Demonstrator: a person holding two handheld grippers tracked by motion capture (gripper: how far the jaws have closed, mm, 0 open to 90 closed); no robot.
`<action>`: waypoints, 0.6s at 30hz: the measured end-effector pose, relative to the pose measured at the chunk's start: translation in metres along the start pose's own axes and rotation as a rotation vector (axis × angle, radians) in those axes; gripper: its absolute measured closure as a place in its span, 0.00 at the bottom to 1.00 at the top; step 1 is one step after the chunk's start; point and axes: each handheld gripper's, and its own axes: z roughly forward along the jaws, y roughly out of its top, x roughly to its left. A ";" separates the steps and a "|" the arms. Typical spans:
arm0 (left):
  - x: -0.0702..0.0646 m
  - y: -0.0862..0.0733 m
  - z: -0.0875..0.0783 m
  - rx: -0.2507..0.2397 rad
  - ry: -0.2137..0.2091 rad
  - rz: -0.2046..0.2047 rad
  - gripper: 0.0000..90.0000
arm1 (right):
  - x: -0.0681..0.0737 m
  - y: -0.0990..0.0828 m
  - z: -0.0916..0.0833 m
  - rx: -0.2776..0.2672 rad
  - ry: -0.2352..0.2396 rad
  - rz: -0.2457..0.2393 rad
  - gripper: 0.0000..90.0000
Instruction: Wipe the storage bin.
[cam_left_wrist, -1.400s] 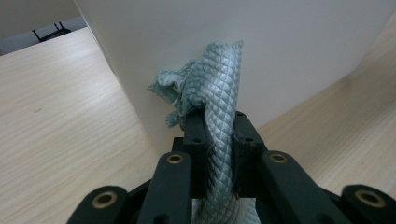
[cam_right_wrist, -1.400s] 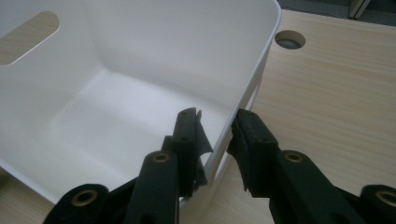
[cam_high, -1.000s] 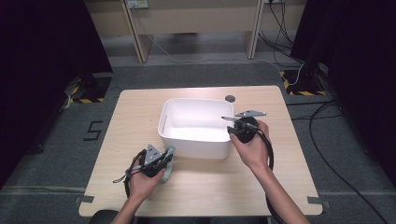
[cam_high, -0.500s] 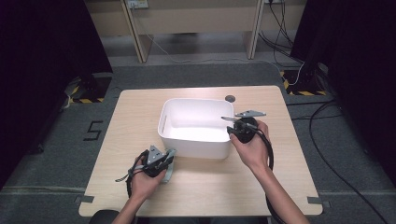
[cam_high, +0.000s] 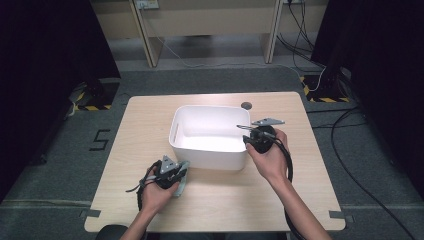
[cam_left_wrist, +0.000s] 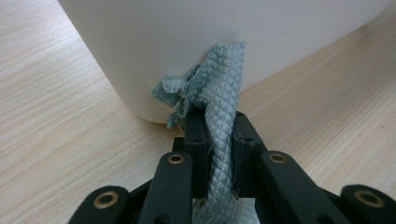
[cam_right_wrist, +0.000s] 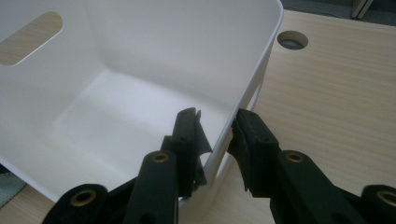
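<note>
Pinching a grey-green cloth (cam_left_wrist: 218, 100) between closed jaws of left gripper (cam_high: 171, 172), at seven o'clock of white bin (cam_high: 210, 157); straddling bin's three o'clock wall with right gripper (cam_right_wrist: 215, 122), pads apparently clamped there.

A single readable sign is found in the high view: a dark numeral "5" (cam_high: 99, 140) is marked on the grey floor (cam_high: 60, 165) just left of the table's left edge, with its top turned toward the table's far side. Yellow-and-black hazard stripes (cam_high: 89, 107) are seen on the floor by the dark stands at both far corners, but no words are carried by them. No lettering, label or brand can be read in either gripper view.
</note>
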 end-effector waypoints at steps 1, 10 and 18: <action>0.000 0.000 0.000 0.001 -0.002 0.002 0.89 | 0.000 0.000 0.000 0.001 0.000 0.001 0.78; -0.008 0.005 0.004 0.002 -0.022 0.018 0.89 | 0.000 0.000 0.000 0.002 0.000 0.000 0.78; -0.011 0.005 0.005 -0.006 -0.021 0.019 0.89 | -0.001 0.000 0.000 0.002 0.000 -0.001 0.78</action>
